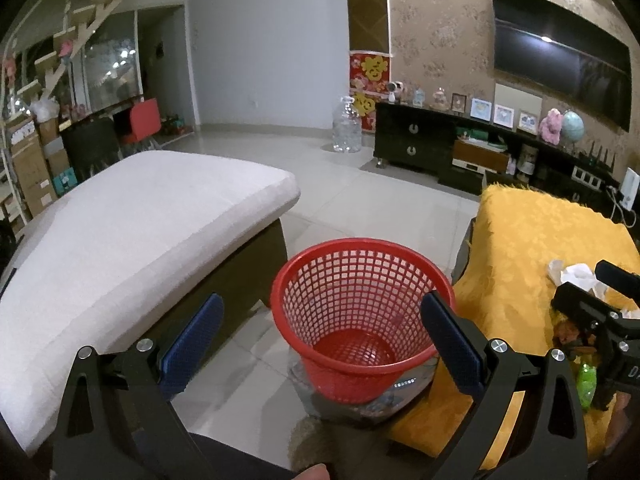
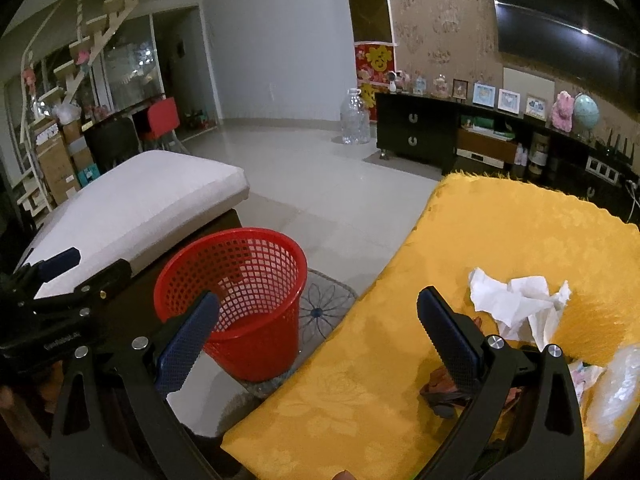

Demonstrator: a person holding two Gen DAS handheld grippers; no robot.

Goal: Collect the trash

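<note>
Left gripper (image 1: 322, 340): fingers spread wide, nothing between them, held above a red mesh basket (image 1: 362, 320). Basket stood upright on a small patterned mat (image 2: 326, 306) on pale glossy floor tiles (image 1: 340, 200), between a grey cushioned couch (image 1: 132, 224) and a table under a yellow cloth (image 2: 400, 340).

Right gripper (image 2: 318, 334): likewise spread wide and holding nothing, poised over the near edge of the yellow cloth. Crumpled white tissue (image 2: 520, 304) lay on the cloth just beyond the right-hand finger; a brown scrap (image 2: 438, 384) sat partly hidden under that finger, with clear plastic wrapping (image 2: 618, 388) at the far right. Basket looked empty inside.

Farther back: a dark low cabinet (image 1: 416, 140) bearing framed pictures and ornaments, a wall-mounted television (image 1: 560, 56) on patterned wallpaper, a large clear water jug (image 1: 346, 128) on the floor, a red chair (image 2: 162, 118) and stacked boxes by a staircase at left.
</note>
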